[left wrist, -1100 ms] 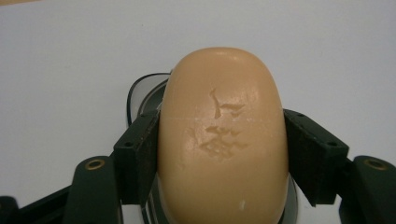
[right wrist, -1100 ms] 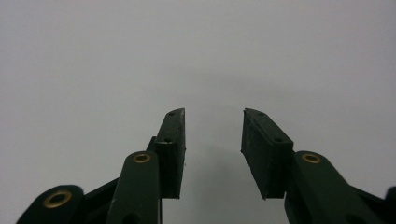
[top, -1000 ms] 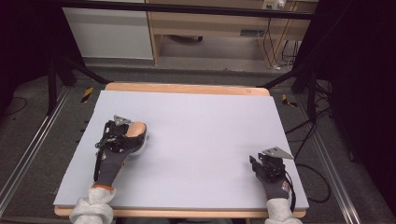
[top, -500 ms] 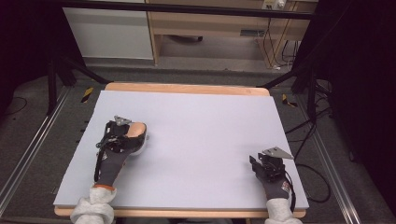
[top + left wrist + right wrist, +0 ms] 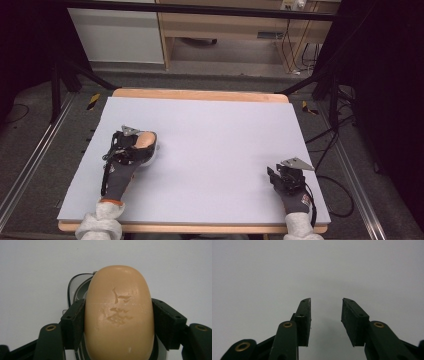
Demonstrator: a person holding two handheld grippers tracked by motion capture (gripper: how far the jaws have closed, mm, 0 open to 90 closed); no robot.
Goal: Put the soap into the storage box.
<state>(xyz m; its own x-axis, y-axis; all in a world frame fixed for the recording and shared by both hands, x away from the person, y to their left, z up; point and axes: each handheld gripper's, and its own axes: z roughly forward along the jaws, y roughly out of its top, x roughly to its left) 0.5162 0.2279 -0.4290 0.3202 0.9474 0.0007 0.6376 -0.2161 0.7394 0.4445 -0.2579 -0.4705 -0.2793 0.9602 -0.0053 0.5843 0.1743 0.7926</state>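
Note:
A tan oval soap bar (image 5: 119,290) with a stamped mark lies between the jaws of my left gripper (image 5: 119,315), which is shut on its two long sides. Under the bar sits a white and dark soap dish (image 5: 76,286); whether the bar rests in it or hangs just above, I cannot tell. In the high view the soap bar (image 5: 146,139) and left gripper (image 5: 131,146) are at the left middle of the mat. My right gripper (image 5: 276,176) rests near the front right corner, and its jaws (image 5: 325,310) stand open with nothing between them.
A pale grey mat (image 5: 215,130) covers the wooden table (image 5: 200,94). Dark frame rails and cables (image 5: 325,150) run along the table's right side. A cabinet and shelving stand beyond the far edge.

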